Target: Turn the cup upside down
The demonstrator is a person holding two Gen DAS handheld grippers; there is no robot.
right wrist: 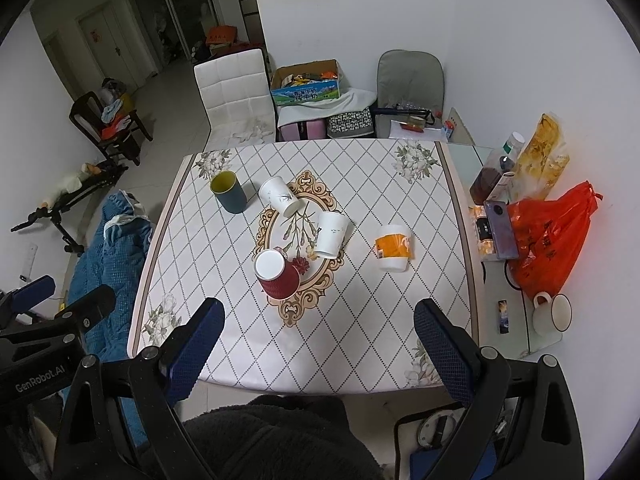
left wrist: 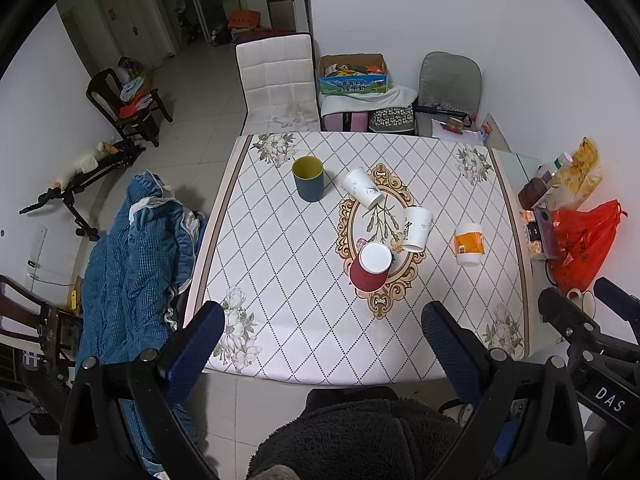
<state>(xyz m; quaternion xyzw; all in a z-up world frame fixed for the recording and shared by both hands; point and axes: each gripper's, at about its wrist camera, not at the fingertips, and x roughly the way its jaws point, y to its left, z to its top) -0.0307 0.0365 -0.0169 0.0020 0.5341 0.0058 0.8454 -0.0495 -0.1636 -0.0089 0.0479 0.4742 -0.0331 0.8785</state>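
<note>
Several cups stand on the patterned table (left wrist: 280, 280). A blue cup with a yellow inside (left wrist: 307, 178) (right wrist: 228, 192) stands upright, mouth up, at the far left. A red ribbed cup (left wrist: 370, 266) (right wrist: 278, 274), two white paper cups (left wrist: 362, 187) (left wrist: 417, 228) (right wrist: 279, 196) (right wrist: 330, 233) and an orange-labelled white cup (left wrist: 468, 244) (right wrist: 393, 247) stand bottom up. My left gripper (left wrist: 322, 344) and right gripper (right wrist: 318, 340) are open and empty, above the near table edge, well short of the cups.
A white chair (left wrist: 276, 80), boxes and bags stand beyond the far edge. A glass side shelf (right wrist: 516, 344) to the right carries a red plastic bag (right wrist: 552, 236), a phone, bottles and a white mug (right wrist: 554, 314). A blue quilt (left wrist: 132, 264) lies left of the table.
</note>
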